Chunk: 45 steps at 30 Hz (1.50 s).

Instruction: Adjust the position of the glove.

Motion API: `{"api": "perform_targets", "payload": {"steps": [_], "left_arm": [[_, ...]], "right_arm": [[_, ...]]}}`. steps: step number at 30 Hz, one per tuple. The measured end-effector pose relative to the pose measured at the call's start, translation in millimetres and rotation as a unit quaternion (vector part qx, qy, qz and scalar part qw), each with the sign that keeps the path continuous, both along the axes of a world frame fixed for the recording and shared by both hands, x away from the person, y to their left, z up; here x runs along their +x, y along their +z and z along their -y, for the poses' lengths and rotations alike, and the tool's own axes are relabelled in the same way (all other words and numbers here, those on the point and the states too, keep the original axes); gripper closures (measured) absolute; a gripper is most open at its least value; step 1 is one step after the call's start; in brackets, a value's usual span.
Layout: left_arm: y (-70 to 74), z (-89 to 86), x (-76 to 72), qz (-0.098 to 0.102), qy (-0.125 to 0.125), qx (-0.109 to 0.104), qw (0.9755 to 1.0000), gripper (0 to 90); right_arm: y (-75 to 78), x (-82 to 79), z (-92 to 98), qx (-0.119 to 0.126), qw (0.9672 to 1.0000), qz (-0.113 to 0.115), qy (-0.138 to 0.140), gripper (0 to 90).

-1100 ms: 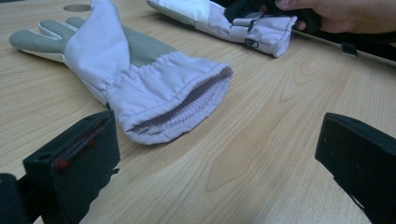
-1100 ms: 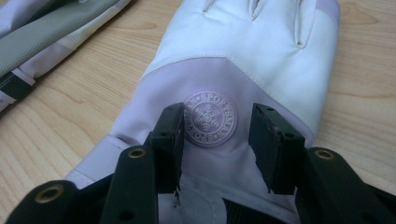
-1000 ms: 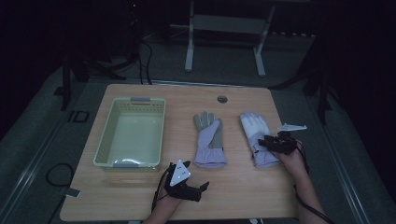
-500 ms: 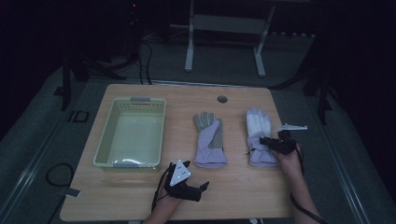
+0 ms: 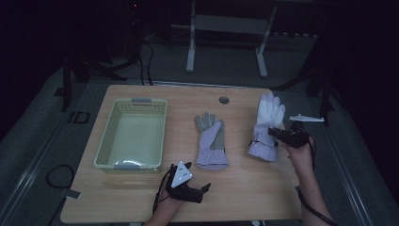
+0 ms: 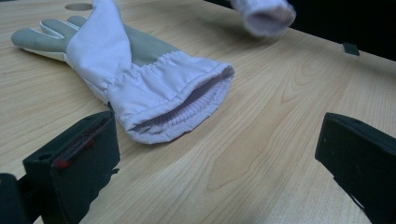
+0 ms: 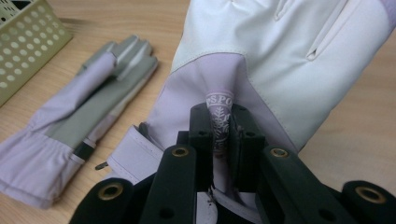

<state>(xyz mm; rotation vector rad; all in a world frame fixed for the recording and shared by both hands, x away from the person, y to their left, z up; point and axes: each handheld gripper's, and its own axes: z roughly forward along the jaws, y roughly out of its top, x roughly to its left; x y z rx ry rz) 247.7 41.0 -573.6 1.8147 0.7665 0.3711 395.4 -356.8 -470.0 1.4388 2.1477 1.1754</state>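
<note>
The right gripper is pinching a fold of the white glove, lifting it off the table, presumably for the basket. The left gripper is resting wide open beside the grey-palmed glove.

A dim lab or recording studio is being shown: a wooden table is being ringed by black curtains, floor cables and a metal equipment stand behind.

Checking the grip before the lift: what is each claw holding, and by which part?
The right claw pinches the white glove by a fold of lilac fabric near its cuff. The left claw is open, holding nothing.
</note>
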Motion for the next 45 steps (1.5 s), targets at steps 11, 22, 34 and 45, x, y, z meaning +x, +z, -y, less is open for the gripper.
{"api": "perform_targets", "payload": {"steps": [11,22,34,45], "left_arm": [[0.1,0.3,-0.3,0.002,-0.001,0.003,1.0,0.0],[0.0,0.2,-0.3,0.003,-0.001,0.002,1.0,0.0],[0.1,0.5,-0.9,0.004,-0.001,0.003,1.0,0.0],[0.2,0.6,-1.0,0.006,0.0,0.004,1.0,0.0]], "right_arm": [[52.3,-6.8,-39.2,-0.006,0.9996,0.023,0.014,81.1],[60.6,-9.1,-100.8,-0.002,0.9989,0.011,0.046,81.0],[29.1,-12.3,-161.5,-0.005,0.997,-0.038,0.068,80.9],[-6.8,-5.7,-189.4,-0.038,0.9948,-0.071,0.063,80.7]]}}
